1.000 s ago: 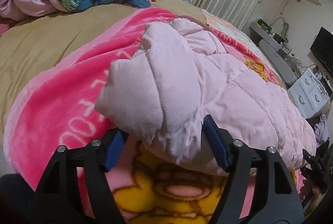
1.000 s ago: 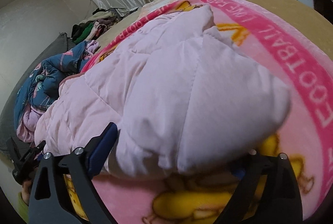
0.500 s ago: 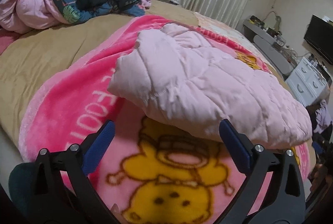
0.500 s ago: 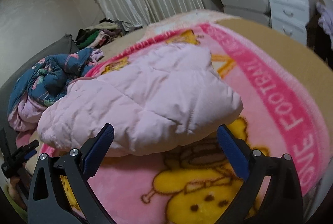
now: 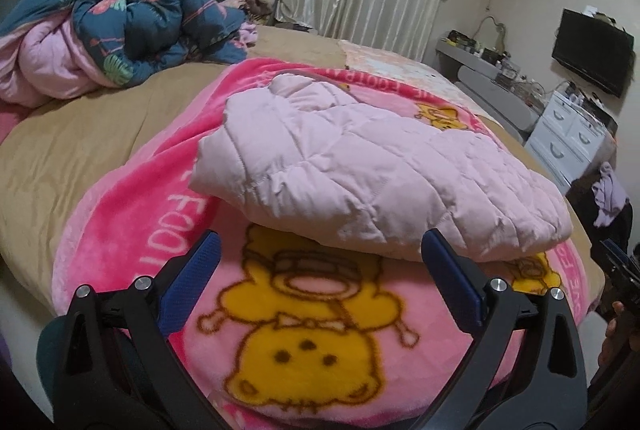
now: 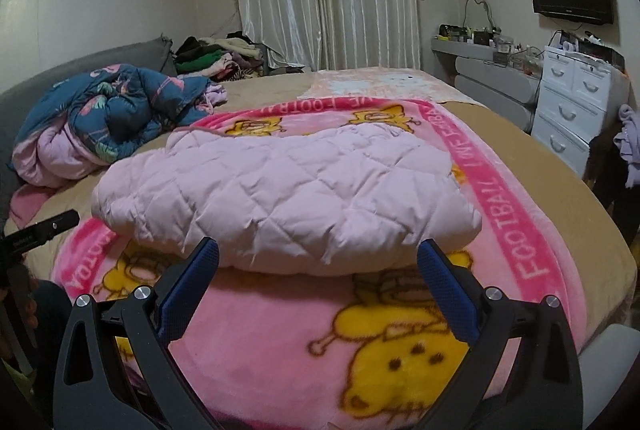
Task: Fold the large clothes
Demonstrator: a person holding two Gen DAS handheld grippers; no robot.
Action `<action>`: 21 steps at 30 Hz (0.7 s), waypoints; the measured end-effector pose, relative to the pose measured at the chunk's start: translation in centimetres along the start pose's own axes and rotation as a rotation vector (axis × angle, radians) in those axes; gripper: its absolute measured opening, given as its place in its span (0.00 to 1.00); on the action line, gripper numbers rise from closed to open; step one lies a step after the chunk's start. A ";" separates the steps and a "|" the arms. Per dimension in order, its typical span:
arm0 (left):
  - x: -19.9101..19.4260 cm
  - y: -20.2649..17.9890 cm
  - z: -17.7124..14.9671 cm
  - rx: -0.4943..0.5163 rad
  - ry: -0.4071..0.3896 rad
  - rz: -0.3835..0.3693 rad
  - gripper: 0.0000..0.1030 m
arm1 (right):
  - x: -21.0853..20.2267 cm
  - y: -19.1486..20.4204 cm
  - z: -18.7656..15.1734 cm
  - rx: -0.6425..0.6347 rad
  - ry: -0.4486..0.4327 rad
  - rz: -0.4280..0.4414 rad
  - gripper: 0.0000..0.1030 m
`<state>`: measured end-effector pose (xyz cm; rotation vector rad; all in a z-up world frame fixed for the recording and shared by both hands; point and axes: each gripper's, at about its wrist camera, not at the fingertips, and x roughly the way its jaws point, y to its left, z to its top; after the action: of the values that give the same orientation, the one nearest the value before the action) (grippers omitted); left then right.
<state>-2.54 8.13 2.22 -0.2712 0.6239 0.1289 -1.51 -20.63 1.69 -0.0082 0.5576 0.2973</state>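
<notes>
Pale pink quilted padded jacket [image 5: 360,174] lies folded on bright pink cartoon-print fleece blanket [image 5: 152,190] across tan bed [image 5: 80,126]. Left hand-held gripper [image 5: 320,262] and right hand-held gripper [image 6: 318,262] both spread wide, empty, just short of jacket's near edge.

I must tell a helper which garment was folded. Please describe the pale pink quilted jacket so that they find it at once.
On the bed lies a bright pink cartoon blanket. The pale pink quilted jacket rests folded on its middle. Unlike the crumpled blue floral duvet near the headboard, it is plain, compact and diamond-stitched.
</notes>
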 end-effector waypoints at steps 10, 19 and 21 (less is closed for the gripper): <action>0.6 -3.6 -3.0 0.082 0.038 -0.040 0.91 | -0.9 1.5 -2.8 -0.027 -0.009 -0.033 0.96; 1.5 -5.1 -4.4 0.115 0.073 -0.062 0.91 | 0.9 1.3 -5.3 0.005 0.088 -0.014 0.96; 1.5 -5.3 -4.5 0.115 0.077 -0.067 0.91 | 0.9 1.3 -5.4 0.007 0.088 -0.014 0.96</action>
<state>-2.76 1.83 -1.09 -0.1865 0.6951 0.0184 -3.93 -19.61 -3.25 -0.0189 0.6460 0.2825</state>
